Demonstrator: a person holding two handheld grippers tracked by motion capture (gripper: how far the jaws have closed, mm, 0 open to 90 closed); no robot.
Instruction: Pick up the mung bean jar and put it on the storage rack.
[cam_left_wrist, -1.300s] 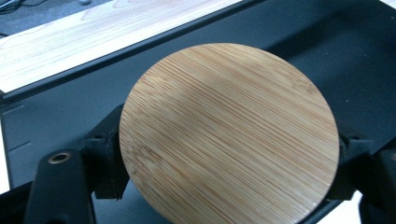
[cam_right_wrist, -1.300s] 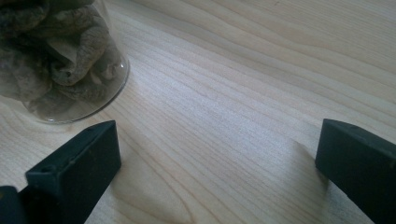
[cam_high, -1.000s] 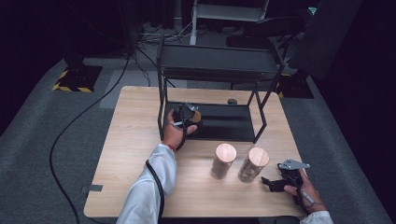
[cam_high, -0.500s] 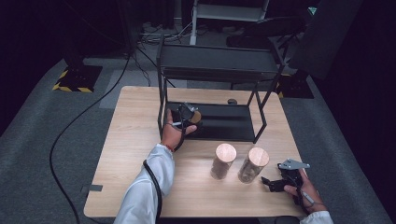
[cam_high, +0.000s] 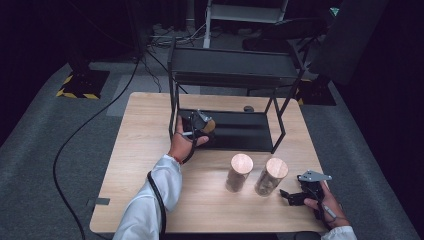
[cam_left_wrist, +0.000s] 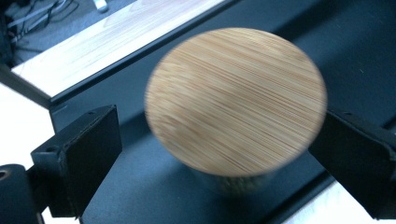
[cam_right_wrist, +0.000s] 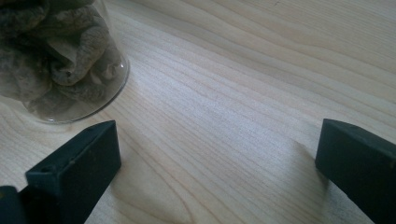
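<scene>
A glass jar with a round bamboo lid stands on the black bottom shelf of a metal rack. It sits between the jaws of my left gripper, which have just been opening. In the left gripper view the left jaw stands apart from the lid and the right jaw lies close by its edge. My right gripper rests open on the table near the front right edge, with bare wood between its jaws. Just to its left is a glass jar holding brown dried pieces.
Two bamboo-lidded jars stand side by side on the wooden table in front of the rack. The rack's upper shelf overhangs the lower one on thin black legs. A small dark object lies behind the rack.
</scene>
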